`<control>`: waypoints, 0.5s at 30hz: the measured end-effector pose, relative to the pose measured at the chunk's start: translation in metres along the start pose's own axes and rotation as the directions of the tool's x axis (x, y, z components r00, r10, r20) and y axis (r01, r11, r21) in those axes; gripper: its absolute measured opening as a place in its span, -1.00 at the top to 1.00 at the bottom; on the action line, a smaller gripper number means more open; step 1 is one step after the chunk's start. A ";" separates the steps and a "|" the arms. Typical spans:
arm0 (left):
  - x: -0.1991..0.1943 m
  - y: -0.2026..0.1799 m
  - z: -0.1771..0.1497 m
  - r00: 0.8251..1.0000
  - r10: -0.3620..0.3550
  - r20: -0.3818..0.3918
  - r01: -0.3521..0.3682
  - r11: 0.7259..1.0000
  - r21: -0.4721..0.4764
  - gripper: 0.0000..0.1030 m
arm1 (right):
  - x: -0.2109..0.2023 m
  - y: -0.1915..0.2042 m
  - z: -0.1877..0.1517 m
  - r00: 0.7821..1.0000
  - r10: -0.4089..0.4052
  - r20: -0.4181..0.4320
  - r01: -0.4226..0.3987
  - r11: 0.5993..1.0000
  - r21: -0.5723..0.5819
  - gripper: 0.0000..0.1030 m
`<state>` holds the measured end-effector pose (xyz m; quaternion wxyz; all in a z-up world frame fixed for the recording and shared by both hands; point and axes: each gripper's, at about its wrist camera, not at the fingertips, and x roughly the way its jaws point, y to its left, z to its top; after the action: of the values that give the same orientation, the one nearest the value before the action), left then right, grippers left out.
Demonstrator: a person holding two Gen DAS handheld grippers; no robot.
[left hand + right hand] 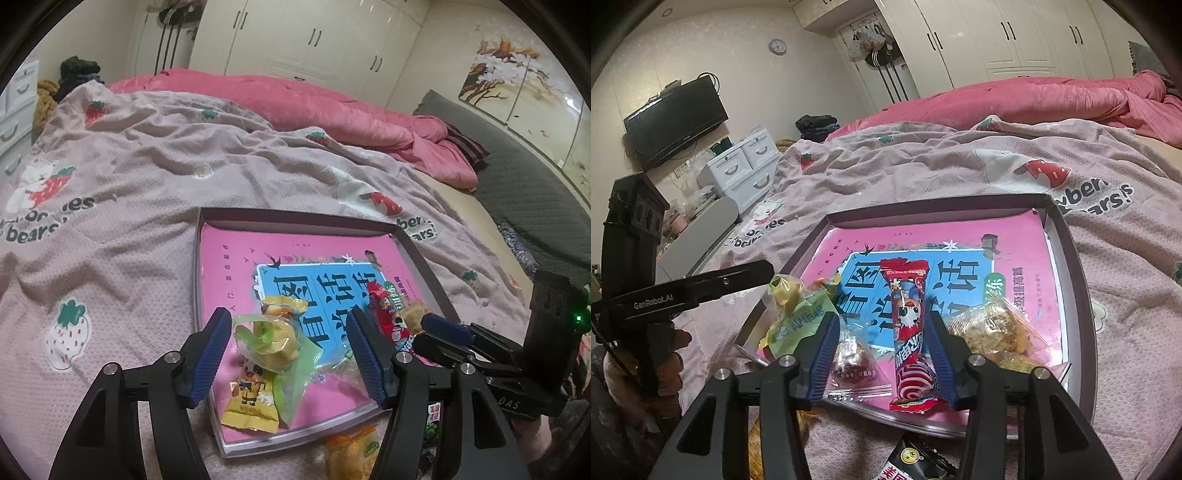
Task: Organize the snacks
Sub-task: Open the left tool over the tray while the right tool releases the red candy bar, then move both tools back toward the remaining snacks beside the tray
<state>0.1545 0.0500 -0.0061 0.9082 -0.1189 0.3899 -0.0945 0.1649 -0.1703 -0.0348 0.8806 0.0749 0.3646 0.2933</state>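
Two sets of fingers hang released over my tray (424,254): the left gripper (291,354) straddles a crumpled green-and-yellow snack packet (269,341), the right gripper (882,354) straddles a glossy red wafer bar (910,332), both lying on the pink liner, tray on the bed (129,177).

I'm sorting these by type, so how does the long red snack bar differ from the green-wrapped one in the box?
The red snack bar is long, slim and opaque; the green-wrapped snack is short, rounded and partly see-through, showing a yellow piece. The bar lies flat; the green one is bulgy and crinkled. Both rest in the pink-lined box, each between open fingers.
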 end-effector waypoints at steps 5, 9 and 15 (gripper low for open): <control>-0.005 -0.003 0.001 1.000 0.011 0.005 -0.011 1.000 0.005 -0.41 | -0.005 0.005 0.002 0.999 -0.028 0.023 0.029 0.999 -0.032 -0.07; -0.007 -0.005 0.001 1.000 0.016 0.002 -0.016 1.000 0.013 -0.44 | -0.009 0.010 0.001 0.998 -0.056 0.036 0.058 0.996 -0.063 -0.09; -0.014 -0.009 0.001 1.000 0.023 0.007 -0.023 0.999 0.025 -0.45 | -0.014 0.016 0.002 0.996 -0.077 0.054 0.081 0.993 -0.091 -0.18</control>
<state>0.1449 0.0448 0.0067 0.9120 -0.1031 0.3870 -0.0887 0.1510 -0.1656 -0.0194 0.9030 0.0269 0.3307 0.2728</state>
